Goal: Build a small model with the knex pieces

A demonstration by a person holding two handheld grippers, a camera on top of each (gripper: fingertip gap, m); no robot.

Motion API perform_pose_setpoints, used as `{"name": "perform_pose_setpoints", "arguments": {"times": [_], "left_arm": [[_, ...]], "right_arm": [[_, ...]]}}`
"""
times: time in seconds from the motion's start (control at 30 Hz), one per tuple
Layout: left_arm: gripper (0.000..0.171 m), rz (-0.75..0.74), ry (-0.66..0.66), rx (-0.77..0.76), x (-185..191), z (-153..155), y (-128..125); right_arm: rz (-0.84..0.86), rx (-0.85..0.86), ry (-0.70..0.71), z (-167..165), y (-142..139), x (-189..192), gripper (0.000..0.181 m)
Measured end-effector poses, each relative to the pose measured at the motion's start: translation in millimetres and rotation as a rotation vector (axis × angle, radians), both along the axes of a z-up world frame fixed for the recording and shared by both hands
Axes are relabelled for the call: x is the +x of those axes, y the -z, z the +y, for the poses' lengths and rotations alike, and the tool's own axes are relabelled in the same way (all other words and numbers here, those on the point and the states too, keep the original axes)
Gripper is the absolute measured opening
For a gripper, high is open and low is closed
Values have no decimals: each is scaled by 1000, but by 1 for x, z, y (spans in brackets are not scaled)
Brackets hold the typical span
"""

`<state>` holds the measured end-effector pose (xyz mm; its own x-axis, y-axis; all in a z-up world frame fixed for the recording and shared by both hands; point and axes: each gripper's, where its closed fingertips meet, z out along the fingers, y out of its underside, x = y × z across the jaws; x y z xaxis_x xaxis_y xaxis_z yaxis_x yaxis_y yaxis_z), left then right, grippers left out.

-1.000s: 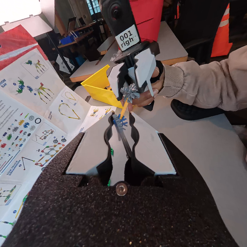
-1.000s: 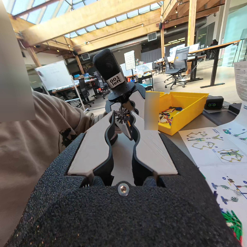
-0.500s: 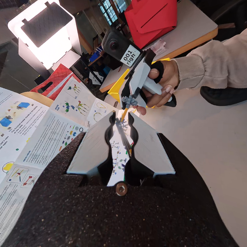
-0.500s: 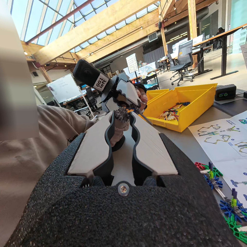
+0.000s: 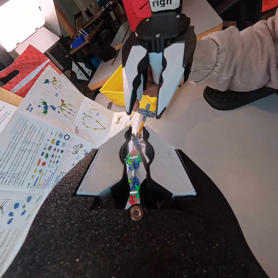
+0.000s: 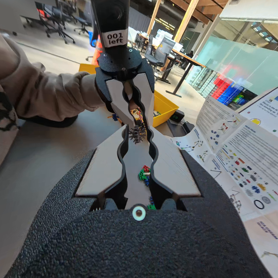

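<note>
Claws tip to tip, left claw [image 5: 136, 130] pinching black rod [image 5: 139, 148], right claw [image 5: 142, 115] gripping grey connector [image 5: 145, 112].

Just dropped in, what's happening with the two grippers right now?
A person holds both grippers tip to tip above the table. The right gripper pinches a grey snowflake connector. A yellow rod runs from it to the blue connector and dark rod in the left gripper. A built piece of coloured connectors lies below, beside the instruction sheet and yellow bin.

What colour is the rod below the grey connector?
Yellow rod; best seen in the left wrist view.
</note>
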<state>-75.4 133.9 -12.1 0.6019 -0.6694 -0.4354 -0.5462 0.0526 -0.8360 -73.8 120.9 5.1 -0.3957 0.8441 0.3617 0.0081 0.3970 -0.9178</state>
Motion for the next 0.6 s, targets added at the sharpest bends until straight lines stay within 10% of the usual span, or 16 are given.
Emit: {"name": "perform_pose_setpoints", "arguments": {"times": [0.6], "left_arm": [[11, -187, 96, -108, 13, 1, 6]], "right_arm": [[-92, 273, 59, 1, 13, 14, 35]]}}
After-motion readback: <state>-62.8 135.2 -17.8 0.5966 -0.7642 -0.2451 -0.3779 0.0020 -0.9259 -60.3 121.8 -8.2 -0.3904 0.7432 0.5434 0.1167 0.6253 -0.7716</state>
